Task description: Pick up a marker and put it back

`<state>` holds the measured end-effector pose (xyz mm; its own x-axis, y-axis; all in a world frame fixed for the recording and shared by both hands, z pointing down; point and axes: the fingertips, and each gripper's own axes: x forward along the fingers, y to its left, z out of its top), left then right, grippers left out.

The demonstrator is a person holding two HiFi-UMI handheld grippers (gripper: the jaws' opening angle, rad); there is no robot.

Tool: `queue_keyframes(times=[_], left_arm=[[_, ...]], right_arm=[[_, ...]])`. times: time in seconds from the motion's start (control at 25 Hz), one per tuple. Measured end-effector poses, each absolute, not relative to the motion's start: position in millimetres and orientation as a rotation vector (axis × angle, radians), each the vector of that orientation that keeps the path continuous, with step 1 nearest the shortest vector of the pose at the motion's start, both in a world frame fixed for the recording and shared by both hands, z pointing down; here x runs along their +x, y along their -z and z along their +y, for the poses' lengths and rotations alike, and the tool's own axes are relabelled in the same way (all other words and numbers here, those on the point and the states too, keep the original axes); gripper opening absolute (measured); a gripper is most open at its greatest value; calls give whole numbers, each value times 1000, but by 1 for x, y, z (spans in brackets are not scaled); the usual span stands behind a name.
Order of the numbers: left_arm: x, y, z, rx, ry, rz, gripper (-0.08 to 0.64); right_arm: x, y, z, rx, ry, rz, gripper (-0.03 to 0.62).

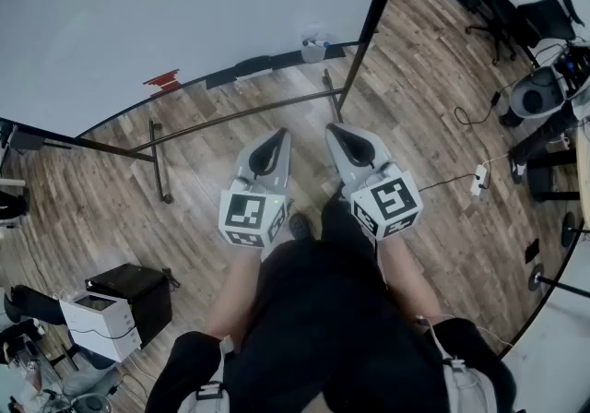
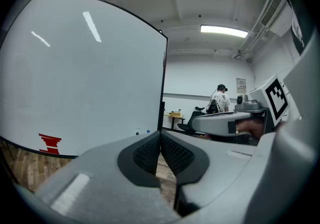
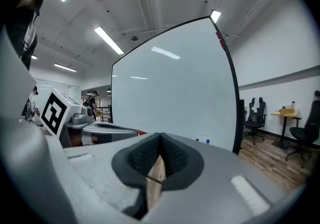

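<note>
Left tool [image 2: 160, 134] and right tool [image 3: 160, 136] are both pressed together, empty. Markers [image 3: 207, 141] show only as tiny blue dots at the whiteboard's [image 3: 175, 93] lower edge.

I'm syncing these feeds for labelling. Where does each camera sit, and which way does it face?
Head view: on the person's head, looking steeply down at the floor and whiteboard; shows left gripper, right gripper and forearms.
Left gripper view: on the left gripper, looking along its shut jaws at the whiteboard; right gripper at right.
Right gripper view: on the right gripper, facing the whiteboard past shut jaws; left gripper at left.
Shared: all three show the whiteboard.
</note>
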<state>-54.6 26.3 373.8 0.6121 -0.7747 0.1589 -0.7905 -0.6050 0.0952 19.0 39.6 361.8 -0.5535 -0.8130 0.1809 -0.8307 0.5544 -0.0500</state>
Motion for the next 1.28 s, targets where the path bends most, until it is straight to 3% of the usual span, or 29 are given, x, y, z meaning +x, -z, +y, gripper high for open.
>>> queue_keyframes(times=[1.28], left_arm=[[-50, -394, -9, 2606, -177, -1326, 11]], right_arm=[[28, -377, 2, 1410, -330, -2680, 2]])
